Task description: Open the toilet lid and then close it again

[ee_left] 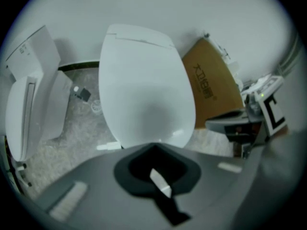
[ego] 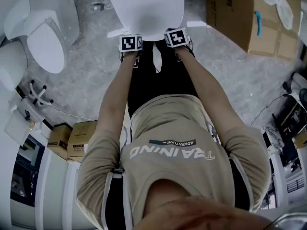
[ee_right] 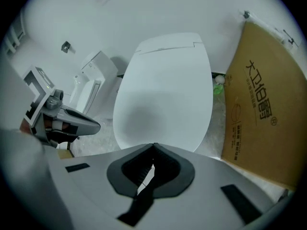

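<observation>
Toilet with its lid [ego: 144, 6] down, seen from three cameras.

Left gripper view: the left tongs [ee_left: 153, 146] are clenched, tips met, with nothing between them. The lid [ee_left: 144, 95] fills the field just beyond the tips, its hinge end at the wall.

Right gripper view: the right tongs [ee_right: 153, 146] are likewise clenched and empty, tips aimed at the lid's [ee_right: 165, 95] front rim.

Head view: a person stands over the toilet at top centre, arms stretched forward. Both tongs are side by side at the front edge of the lid, but whether they touch it cannot be told. A second toilet [ego: 45, 32] stands to the left on the grey floor [ego: 86, 85]. A cardboard box [ego: 237, 13] stands just right of the lid.
</observation>
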The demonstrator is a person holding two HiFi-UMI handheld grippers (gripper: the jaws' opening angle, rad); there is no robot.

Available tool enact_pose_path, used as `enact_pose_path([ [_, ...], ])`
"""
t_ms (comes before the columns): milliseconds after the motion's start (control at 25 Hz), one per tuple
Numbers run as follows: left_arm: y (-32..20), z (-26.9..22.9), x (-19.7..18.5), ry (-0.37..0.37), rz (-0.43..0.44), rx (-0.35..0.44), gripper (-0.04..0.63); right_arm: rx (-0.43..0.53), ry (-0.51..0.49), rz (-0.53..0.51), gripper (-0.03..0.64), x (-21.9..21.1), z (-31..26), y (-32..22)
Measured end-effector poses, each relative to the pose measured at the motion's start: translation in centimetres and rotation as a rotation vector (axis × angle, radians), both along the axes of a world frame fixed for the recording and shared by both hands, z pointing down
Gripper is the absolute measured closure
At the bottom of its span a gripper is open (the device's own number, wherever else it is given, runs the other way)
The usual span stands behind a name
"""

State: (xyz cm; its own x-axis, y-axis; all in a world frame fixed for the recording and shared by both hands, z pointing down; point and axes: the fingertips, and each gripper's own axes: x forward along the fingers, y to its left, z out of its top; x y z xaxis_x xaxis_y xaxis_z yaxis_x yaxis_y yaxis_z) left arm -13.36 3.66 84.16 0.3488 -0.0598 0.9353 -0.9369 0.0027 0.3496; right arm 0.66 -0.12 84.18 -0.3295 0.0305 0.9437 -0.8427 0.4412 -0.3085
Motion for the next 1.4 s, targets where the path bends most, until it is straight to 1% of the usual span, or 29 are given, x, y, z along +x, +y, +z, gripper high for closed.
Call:
enact_pose_path([
  [120, -1.0, -3.1, -0.2, -0.005, -0.001, 0.052, 0.592, 0.053, -0.022, -0.011, 0.606, -0.2, -3.7, -1.2],
  [240, -4.1, -6.7, -0.6, -0.021, 0.005, 0.153, 0.592, 0.136, -0.057, -0.005, 0.606, -0.6, -7.2, -3.9],
  [400, -5.8, -12.1, -0.5, -0.020, 0.014, 0.259, 0.592, 0.185, -0.092, 0.039, 0.606, -0.7, -11.9, -4.7],
  [480, -8.0, -15.0, -0.3, -0.019, 0.025, 0.334, 0.592, 0.232, -0.118, 0.059, 0.606, -0.7, -14.1, -6.3],
  [720, -15.3, -23.6, -0.2, -0.038, 0.054, 0.586, 0.592, 0.439, -0.210, 0.085, 0.606, -1.4, -21.8, -12.2],
  [960, -20.6, -33.0, -1.1, -0.066, 0.035, 0.819, 0.592, 0.653, -0.268, 0.106, 0.606, -1.9, -30.4, -17.1],
  [1200, -24.5, -43.2, -2.2, -0.110, 0.024, 1.072, 0.592, 0.873, -0.334, 0.103, 0.606, -2.1, -40.2, -21.3],
  [1400, -26.4, -50.7, -2.6, -0.112, 0.030, 1.227, 0.592, 1.039, -0.384, 0.106, 0.606, -2.6, -48.3, -23.3],
])
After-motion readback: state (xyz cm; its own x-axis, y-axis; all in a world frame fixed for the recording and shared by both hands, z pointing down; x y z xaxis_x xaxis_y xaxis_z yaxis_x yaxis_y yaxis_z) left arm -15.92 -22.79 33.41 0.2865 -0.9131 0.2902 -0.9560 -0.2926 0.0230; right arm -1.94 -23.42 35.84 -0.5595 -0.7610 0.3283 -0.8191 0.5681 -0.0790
